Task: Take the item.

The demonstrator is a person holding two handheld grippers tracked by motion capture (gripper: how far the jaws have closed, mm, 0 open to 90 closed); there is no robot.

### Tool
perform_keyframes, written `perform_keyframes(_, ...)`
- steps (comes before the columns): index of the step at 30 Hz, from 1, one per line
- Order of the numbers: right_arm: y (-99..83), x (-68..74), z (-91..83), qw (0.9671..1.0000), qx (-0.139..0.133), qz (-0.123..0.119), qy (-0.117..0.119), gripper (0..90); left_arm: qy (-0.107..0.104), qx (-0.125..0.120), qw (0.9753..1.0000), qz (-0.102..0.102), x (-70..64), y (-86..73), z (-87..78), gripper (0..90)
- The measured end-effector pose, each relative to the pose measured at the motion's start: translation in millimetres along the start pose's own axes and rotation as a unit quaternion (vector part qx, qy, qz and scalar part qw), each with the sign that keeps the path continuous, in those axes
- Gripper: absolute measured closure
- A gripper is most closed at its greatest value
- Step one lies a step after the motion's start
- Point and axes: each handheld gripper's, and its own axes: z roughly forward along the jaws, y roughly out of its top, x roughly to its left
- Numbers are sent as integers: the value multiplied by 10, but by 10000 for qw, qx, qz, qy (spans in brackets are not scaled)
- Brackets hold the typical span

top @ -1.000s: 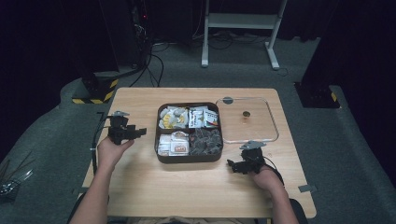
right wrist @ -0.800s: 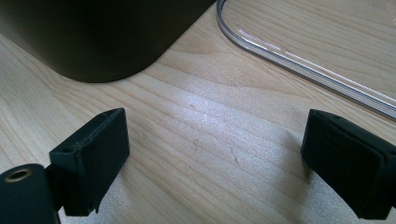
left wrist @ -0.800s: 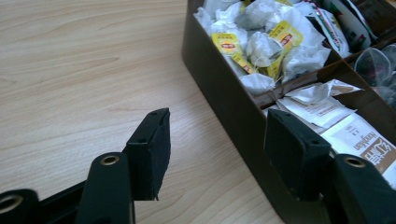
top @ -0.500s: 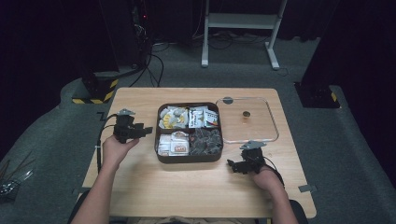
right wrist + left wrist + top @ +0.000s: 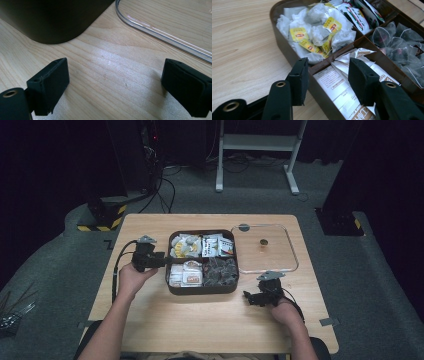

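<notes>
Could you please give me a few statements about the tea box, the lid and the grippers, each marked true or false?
1. The clear lid covers the box. False: it lies on the table to the box's right.
2. The left gripper stands open over the box's wall. True.
3. The right gripper holds a tea bag. False: it is open and empty over bare table.
4. The box has four compartments. True.
5. The yellow-tagged tea bags lie loose on the table. False: they fill one compartment.

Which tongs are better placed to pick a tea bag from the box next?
Probably left. The left tongs are open, straddling the wall of the brown box, with tea bags just ahead. The right tongs are open over bare table, outside the box's corner.
</notes>
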Motion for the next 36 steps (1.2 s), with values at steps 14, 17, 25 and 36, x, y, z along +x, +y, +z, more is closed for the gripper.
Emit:
perform_keyframes(14,-9,4,-8,10000,-3,22,-24,78,-318,195,9989,292,-139,78,204,551)
perform_keyframes(17,-13,6,-13,10000,2,28,-37,78,-364,239,9985,335,-166,103,254,550)
perform_keyframes(25,-34,16,-32,10000,-7,55,-70,78,-463,327,9971,505,-248,132,370,576)
perform_keyframes(36,-51,26,-49,9999,-10,70,-86,78,-560,566,9946,663,-310,166,543,624)
